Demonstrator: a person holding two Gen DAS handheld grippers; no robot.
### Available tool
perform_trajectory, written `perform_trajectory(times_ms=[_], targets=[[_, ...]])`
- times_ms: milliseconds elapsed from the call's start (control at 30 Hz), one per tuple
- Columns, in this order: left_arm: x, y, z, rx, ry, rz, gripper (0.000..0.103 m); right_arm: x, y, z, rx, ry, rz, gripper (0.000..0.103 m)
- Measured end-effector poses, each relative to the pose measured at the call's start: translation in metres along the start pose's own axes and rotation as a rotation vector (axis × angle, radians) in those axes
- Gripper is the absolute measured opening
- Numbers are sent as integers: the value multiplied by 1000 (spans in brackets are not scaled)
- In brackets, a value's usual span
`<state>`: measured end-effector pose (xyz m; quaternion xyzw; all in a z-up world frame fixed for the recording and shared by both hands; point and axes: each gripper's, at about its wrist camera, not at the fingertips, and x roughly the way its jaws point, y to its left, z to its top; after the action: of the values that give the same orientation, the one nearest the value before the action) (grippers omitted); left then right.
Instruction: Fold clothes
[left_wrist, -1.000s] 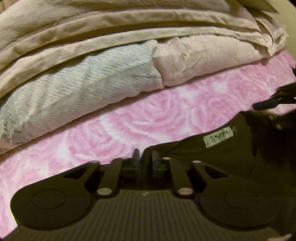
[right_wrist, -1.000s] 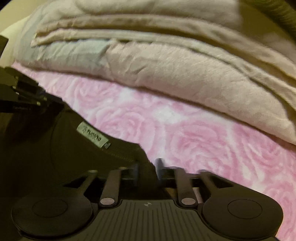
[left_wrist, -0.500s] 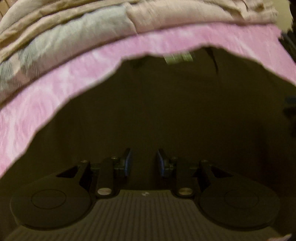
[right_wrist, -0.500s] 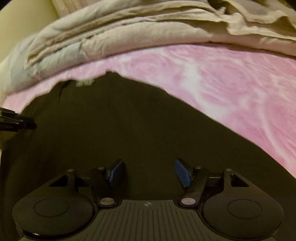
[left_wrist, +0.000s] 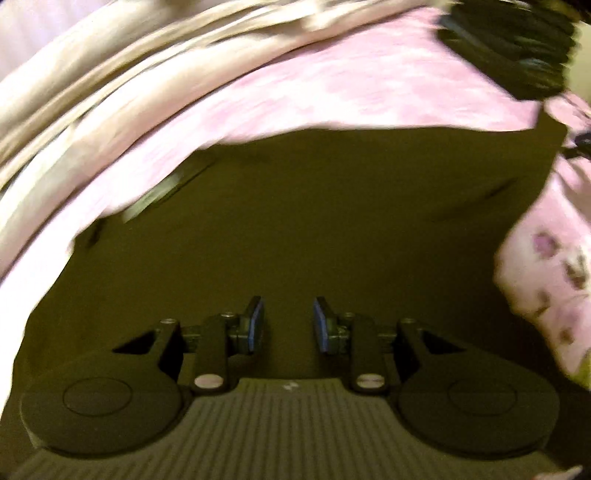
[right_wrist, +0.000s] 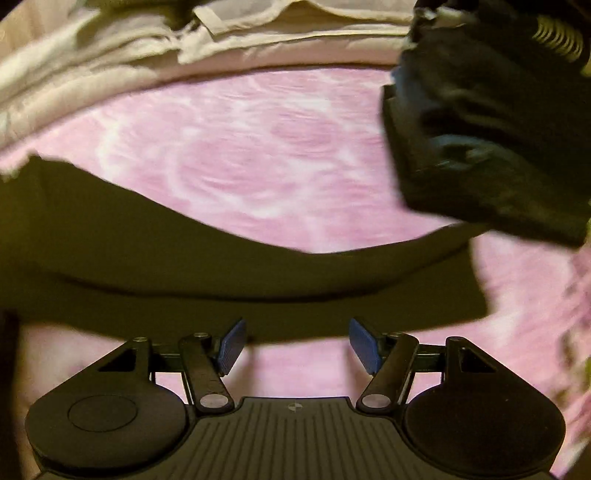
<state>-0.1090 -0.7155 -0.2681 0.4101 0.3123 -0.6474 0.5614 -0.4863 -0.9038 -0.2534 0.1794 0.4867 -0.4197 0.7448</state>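
My left gripper (left_wrist: 287, 320) hangs over the dark T-shirt (left_wrist: 295, 229), its fingers spread with nothing between the blue pads (left_wrist: 255, 321). The shirt lies flat on the pink rose-patterned bedspread (left_wrist: 332, 88), and from this side it fills most of what I see. A pale streak near the shirt's far left edge may be the neck label, but blur keeps me from being sure.

My right gripper (right_wrist: 295, 345) is also empty, fingers spread wide, poised just at the shirt's near edge, with bare bedspread showing under the pads (right_wrist: 231, 343). From here the T-shirt (right_wrist: 184, 266) reads as a long dark band across the bedspread (right_wrist: 266, 140). Beyond the shirt a stack of beige folded bedding (right_wrist: 92, 74) sits along the far side of the bed, and off to the shirt's right lies a darker folded pile (right_wrist: 480, 147); I can't make out what garments are in it.

I judge the shirt to be light, thin and limp: it will drape, slide a little on the plush cover and sag wherever I don't hold it. The best hold would be a shallow pinch on a hem or shoulder edge, one corner per gripper, catching only the layer I mean to fold over.
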Motion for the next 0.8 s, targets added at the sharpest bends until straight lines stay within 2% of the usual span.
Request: perform_trajectory(times_ms=[100,200,300,400,567,700,733,767,800], targets=[[16,-45,36,147,-52,-66,28,11,-35,0,-90,27,-38,66],[40,-86,72,313,-85,-123,29,30,-87,-8,5,51,-48,66],[64,-119,104,447,-120,-165,31,44,-135,-13,277,42,-16,66],[90,-143,135,576,-132,-199,34,51,-157,-26,481,20,28,65],[125,-168,164,783,-94,-253,34,44,-165,-40,615,-36,40,65],[144,-174,173,831,-14,-313,33,37,-171,-50,735,-70,56,65],[146,-175,174,836,-2,-325,29,37,-173,-52,766,-81,59,60],[148,-176,175,840,10,-337,28,37,-175,-53,796,-91,61,49],[148,-176,176,840,25,-352,16,38,-177,-52,816,-95,58,31]])
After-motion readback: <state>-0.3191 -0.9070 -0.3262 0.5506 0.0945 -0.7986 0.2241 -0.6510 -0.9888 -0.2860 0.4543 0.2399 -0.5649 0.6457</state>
